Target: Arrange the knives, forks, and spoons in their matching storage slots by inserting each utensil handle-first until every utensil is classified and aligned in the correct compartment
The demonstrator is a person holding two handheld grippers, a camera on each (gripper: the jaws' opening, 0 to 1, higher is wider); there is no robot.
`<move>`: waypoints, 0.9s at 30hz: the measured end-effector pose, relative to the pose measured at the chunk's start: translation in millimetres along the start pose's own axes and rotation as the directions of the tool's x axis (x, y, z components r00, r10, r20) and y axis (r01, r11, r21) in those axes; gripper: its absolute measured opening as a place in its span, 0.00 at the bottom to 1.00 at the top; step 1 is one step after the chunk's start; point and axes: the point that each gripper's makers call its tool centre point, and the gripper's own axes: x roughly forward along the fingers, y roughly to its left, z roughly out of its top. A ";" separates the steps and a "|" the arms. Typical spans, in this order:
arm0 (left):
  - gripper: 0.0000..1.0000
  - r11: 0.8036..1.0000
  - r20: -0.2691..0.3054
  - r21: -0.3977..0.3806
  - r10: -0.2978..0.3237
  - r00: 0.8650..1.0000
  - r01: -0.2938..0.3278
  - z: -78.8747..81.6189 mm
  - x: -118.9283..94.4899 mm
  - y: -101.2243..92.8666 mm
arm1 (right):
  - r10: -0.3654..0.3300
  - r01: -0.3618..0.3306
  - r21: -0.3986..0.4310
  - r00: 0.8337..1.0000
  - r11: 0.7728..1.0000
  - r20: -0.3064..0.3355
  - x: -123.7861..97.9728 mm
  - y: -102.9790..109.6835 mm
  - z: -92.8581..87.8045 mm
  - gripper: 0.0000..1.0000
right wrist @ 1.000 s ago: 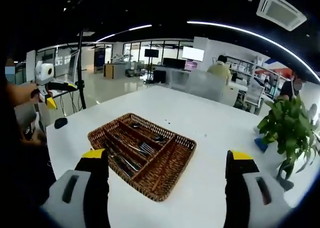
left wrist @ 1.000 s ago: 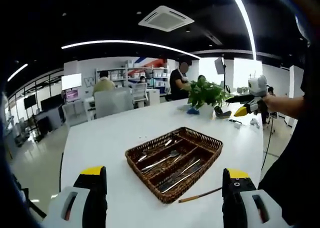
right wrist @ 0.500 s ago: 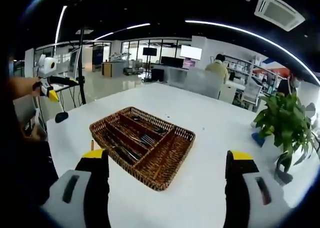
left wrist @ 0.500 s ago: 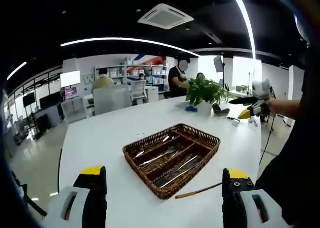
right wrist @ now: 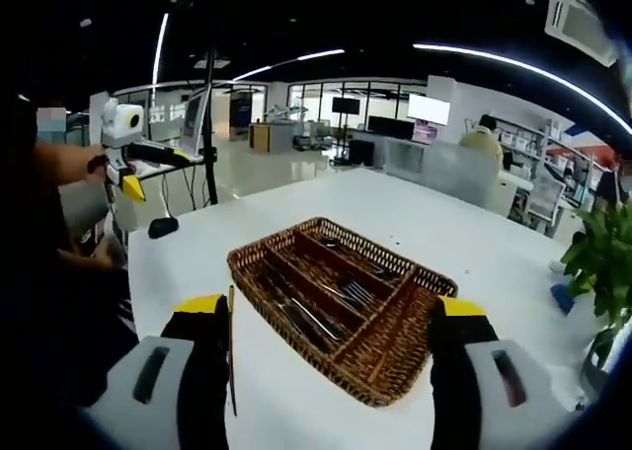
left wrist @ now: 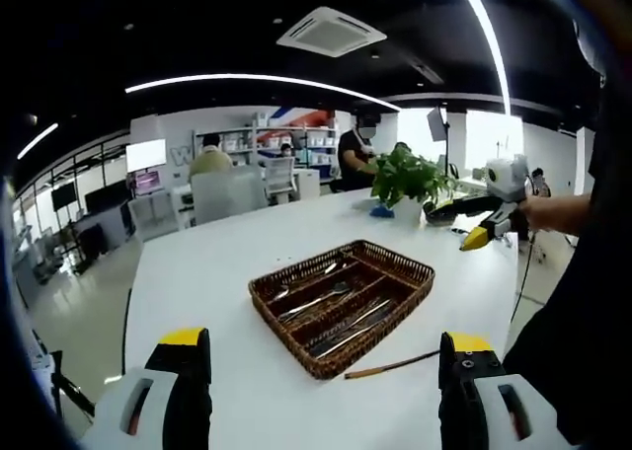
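Wicker tray (left wrist: 400, 272) (right wrist: 395, 356) on white table (left wrist: 217, 262) (right wrist: 474, 253), cutlery (left wrist: 331, 307) (right wrist: 336, 297) inside. Brown stick (left wrist: 390, 364) (right wrist: 231, 346) just beside tray. I hold left tongs (left wrist: 326, 371) and right tongs (right wrist: 331, 346) apart, empty, above table near tray.

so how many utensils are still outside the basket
1: a thin brown-handled utensil lying on the table just beside the basket, on the side nearest the person. Others could lie hidden behind the basket's far wall.

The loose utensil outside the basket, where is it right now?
The loose utensil lies on the white table just off the wicker basket's near edge, toward the left gripper's right jaw.
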 end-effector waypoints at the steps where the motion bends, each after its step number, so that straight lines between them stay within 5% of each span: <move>1: 1.00 1.000 0.002 -0.004 0.007 1.000 -0.007 -0.8 -2.4 0.1 | 0.021 -0.021 -0.006 1.000 1.000 -0.003 5.4 6.8 1.1 0.86; 4: 1.00 0.999 0.001 -0.018 0.028 1.000 -0.028 -4.8 -9.9 0.7 | 0.114 -0.114 -0.027 0.993 0.993 -0.002 24.4 38.3 7.8 0.85; 13: 1.00 0.995 -0.013 -0.049 0.082 0.997 -0.083 -17.4 -35.9 1.6 | 0.225 -0.224 -0.063 0.974 0.973 0.009 63.2 87.4 21.4 0.83; 21: 1.00 0.988 -0.022 -0.065 0.138 0.990 -0.139 -24.7 -58.9 6.7 | 0.278 -0.278 -0.047 0.961 0.959 -0.013 91.4 116.2 9.8 0.72; 27: 1.00 0.982 -0.027 -0.084 0.169 0.985 -0.171 -33.0 -73.0 13.0 | 0.326 -0.328 -0.108 0.945 0.938 -0.042 107.3 140.8 -7.2 0.61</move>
